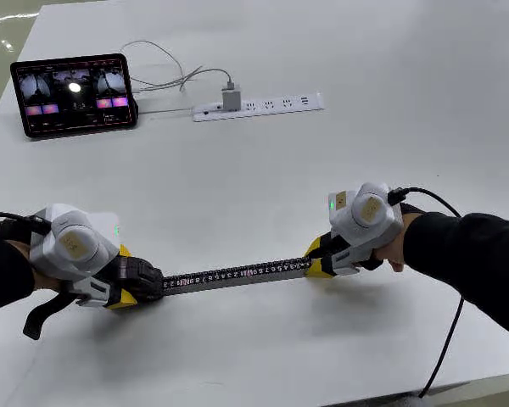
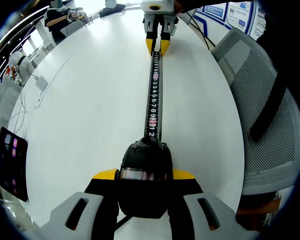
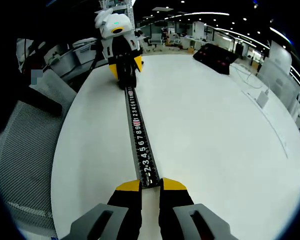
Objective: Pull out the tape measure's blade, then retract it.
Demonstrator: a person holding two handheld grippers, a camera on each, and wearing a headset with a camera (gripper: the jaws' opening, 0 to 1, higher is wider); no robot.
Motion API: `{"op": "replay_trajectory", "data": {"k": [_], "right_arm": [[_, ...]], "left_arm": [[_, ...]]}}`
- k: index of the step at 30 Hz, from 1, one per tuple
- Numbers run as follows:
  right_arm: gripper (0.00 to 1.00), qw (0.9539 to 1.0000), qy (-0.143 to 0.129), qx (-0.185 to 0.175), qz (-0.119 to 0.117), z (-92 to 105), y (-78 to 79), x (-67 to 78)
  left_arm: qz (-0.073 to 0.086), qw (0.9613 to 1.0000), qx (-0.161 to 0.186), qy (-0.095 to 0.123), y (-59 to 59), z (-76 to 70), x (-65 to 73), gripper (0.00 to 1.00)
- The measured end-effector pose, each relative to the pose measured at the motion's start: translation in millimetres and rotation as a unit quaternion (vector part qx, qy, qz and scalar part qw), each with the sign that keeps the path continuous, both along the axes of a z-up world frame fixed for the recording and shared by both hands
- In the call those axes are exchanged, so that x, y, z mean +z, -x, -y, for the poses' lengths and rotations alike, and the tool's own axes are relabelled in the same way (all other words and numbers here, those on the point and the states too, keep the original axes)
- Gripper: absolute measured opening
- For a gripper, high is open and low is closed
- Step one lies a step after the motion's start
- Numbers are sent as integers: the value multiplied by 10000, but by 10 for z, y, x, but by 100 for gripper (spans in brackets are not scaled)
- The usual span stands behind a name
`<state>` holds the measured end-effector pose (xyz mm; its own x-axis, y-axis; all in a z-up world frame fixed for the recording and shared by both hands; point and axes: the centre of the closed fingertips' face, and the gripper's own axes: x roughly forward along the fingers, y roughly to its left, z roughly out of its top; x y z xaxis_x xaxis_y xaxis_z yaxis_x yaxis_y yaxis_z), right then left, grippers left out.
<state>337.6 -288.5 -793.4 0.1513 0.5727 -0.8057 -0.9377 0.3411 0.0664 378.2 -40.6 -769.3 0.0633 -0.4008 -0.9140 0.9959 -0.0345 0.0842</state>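
Observation:
The black tape measure case (image 2: 144,172) sits between the yellow-tipped jaws of my left gripper (image 2: 142,176), which is shut on it; in the head view the case (image 1: 141,278) is at the lower left. Its dark blade (image 1: 237,275) with white numbers stretches out flat over the white table to my right gripper (image 1: 316,257). In the right gripper view, the right gripper (image 3: 150,186) is shut on the blade's end (image 3: 149,181), and the blade (image 3: 138,135) runs away to the left gripper (image 3: 122,54). From the left gripper view the blade (image 2: 154,95) reaches the right gripper (image 2: 157,44).
A tablet (image 1: 74,93) with a lit screen stands at the back left of the white table (image 1: 322,153). A white power strip (image 1: 259,106) with a charger and cable lies behind the middle. A grey mesh chair (image 2: 270,130) stands at the table's edge.

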Motion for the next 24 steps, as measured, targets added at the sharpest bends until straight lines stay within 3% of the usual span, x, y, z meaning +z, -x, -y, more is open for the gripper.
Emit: {"op": "replay_trajectory", "data": {"k": [24], "right_arm": [[8, 10000, -18, -52, -29, 33, 5, 6]], "left_arm": [[15, 10000, -3, -10, 10, 6, 12, 32]]}}
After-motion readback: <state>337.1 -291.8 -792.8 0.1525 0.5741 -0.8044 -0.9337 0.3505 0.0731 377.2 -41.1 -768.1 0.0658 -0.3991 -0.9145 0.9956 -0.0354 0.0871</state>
